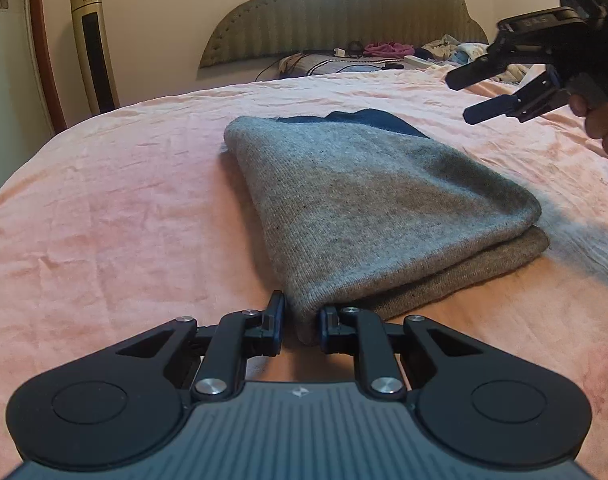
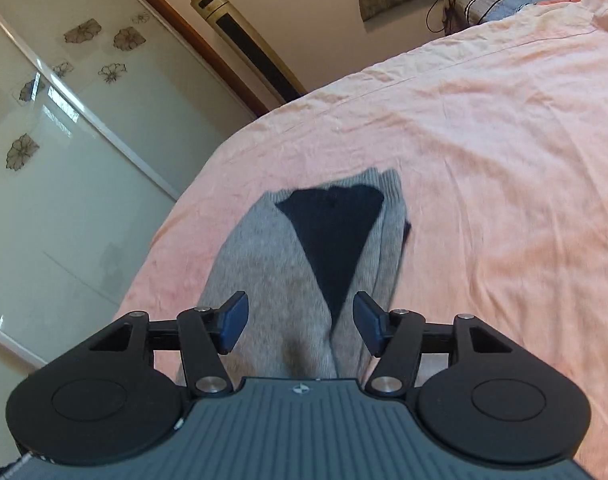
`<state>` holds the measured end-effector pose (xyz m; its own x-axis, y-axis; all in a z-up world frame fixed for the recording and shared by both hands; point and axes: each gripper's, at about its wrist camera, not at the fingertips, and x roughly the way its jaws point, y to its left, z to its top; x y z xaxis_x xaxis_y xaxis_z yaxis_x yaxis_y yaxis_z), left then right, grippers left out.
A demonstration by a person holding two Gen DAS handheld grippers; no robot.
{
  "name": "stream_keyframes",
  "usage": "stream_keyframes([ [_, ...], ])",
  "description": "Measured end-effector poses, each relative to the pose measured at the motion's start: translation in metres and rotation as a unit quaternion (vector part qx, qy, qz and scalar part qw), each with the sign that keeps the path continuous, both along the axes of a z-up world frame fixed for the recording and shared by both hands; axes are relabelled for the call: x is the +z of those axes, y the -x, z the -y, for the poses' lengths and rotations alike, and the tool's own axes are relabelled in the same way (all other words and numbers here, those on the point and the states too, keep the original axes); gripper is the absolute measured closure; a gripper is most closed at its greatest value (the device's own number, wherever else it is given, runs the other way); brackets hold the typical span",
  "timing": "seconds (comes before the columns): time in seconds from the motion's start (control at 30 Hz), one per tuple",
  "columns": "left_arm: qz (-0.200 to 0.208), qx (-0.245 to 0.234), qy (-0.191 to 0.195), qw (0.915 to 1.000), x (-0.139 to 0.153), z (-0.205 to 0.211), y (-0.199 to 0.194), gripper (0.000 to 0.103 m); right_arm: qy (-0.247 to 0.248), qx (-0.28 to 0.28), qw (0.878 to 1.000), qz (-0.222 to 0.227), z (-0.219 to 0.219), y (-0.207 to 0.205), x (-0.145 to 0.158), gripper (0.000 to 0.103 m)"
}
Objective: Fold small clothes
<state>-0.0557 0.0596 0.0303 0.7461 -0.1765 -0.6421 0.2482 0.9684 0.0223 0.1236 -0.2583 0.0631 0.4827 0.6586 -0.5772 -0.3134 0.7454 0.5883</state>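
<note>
A grey knit garment [image 1: 368, 200] lies folded into a long, layered bundle on a bed with a pink sheet [image 1: 103, 220], so most of the folding looks done. Its long axis runs from the near edge toward the headboard [image 1: 344, 20], with a dark navy patch [image 2: 332, 232] at the far end. The left gripper [image 1: 301, 326] pinches the near corner. The right gripper [image 2: 299, 324] hovers above, spread and empty.

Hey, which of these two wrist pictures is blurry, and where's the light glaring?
Right wrist view: the folded grey knit garment is motion-smeared, and the glossy flowered wardrobe door shows reflections. Left wrist view: sharp, with fisheye bending of the pink bedsheet.
</note>
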Motion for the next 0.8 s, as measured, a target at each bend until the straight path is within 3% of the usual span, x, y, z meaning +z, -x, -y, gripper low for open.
stream_keyframes([
  [0.13,0.024,0.005,0.03,0.9992,-0.008,-0.008,0.008,0.087,0.001,-0.027,0.999,-0.023,-0.003,-0.037,-0.006,0.042],
  [0.27,0.015,0.01,0.06,0.998,-0.006,-0.015,0.006,0.087,-0.004,-0.027,0.999,-0.028,-0.013,-0.057,-0.014,0.042],
  [0.77,0.012,0.01,0.069,0.9975,-0.006,-0.017,0.004,0.087,0.009,-0.029,0.997,-0.07,-0.036,-0.101,-0.041,0.043],
  [0.8,0.012,0.01,0.069,0.9975,-0.006,-0.017,0.005,0.087,0.011,-0.026,0.997,-0.074,-0.039,-0.103,-0.045,0.055],
])
